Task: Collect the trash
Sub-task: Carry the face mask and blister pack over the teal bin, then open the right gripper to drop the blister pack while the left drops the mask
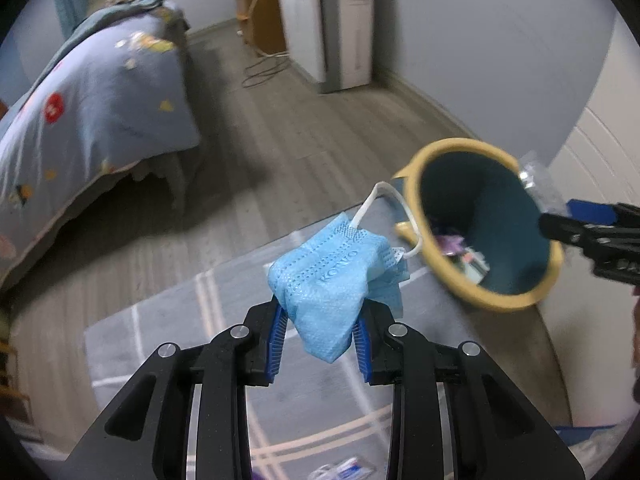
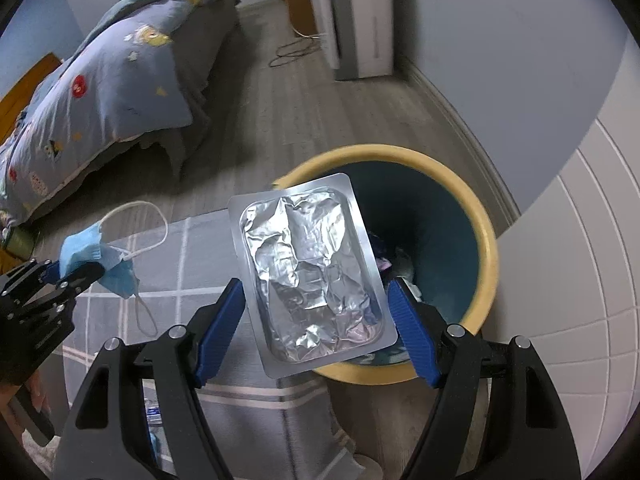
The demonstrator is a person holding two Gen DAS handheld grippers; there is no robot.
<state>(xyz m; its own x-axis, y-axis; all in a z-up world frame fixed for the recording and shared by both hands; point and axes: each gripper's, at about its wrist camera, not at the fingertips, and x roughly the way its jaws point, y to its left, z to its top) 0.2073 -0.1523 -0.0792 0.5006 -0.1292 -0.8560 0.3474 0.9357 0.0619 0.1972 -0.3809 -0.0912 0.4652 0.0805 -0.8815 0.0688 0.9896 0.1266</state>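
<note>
Trash is in both tools at once: 2 pieces, each carried toward the yellow-rimmed bin [image 2: 486, 240] so they can drop in. The left gripper [image 1: 320, 330] is clenched on a crumpled blue face mask [image 1: 334, 280], pinched low so its white ear loop [image 1: 394, 208] dangles clear; it hangs over the grey rug [image 1: 168, 320], beside the bin and not yet above the opening. The right gripper [image 2: 316, 320] has its jaws set wide across a flat foil blister pack [image 2: 310, 268], apparently gripped by its 2 long edges, held partly over the rim. The bin already holds a few scraps. My guess is the foil pack goes in first, being nearer.
</note>
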